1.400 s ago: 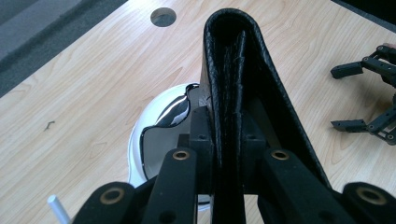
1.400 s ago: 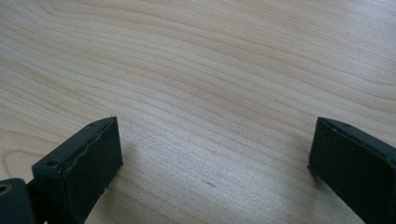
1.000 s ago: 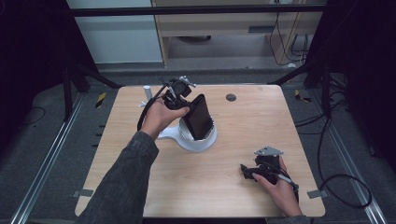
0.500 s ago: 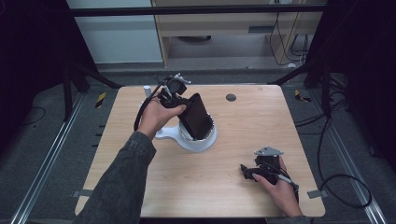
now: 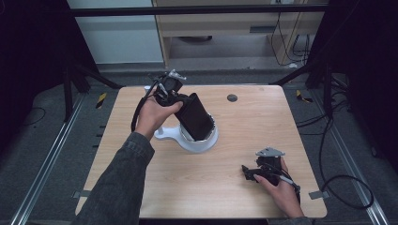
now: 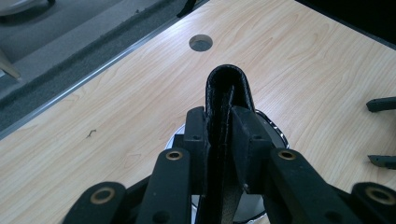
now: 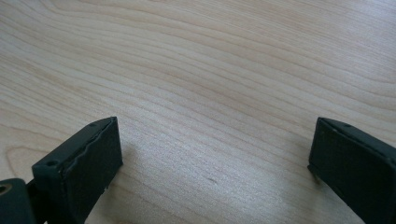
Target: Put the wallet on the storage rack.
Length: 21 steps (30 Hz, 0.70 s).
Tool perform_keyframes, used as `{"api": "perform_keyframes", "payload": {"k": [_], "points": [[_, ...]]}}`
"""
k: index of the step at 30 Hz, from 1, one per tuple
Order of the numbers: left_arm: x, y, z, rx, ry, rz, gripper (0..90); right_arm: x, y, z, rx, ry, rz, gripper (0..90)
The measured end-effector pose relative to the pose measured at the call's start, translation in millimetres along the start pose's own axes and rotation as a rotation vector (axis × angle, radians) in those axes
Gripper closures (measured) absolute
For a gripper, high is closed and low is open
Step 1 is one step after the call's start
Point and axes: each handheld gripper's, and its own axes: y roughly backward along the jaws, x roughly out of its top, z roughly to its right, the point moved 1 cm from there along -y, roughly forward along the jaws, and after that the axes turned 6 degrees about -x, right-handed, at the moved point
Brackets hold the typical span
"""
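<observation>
Jaws of the left gripper [image 6: 219,135] clamp a black wallet [image 5: 195,116], tilted over the white dish [image 5: 197,143] (not yet down). Right gripper [image 5: 256,172] rests agape on the table [image 5: 141,187], idle.

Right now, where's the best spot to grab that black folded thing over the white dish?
Probably by its upper end, from the far-left side, as the left gripper does: the black folded case is flat and tilted above the white dish, so jaws pinch both faces.
</observation>
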Motion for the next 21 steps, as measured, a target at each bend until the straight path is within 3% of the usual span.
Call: {"api": "perform_keyframes", "payload": {"k": [13, 21], "points": [[2.3, 10.3, 3.7, 0.022, -0.02, 0.043, 66.5, -0.1, 0.1, -0.2, 0.0, -0.001, 0.0, 2.7], [2.9, 21.1, 6.9, 0.048, -0.026, 0.096, 50.1, -0.1, 0.1, -0.1, 0.0, -0.001, 0.0, 2.7]]}}
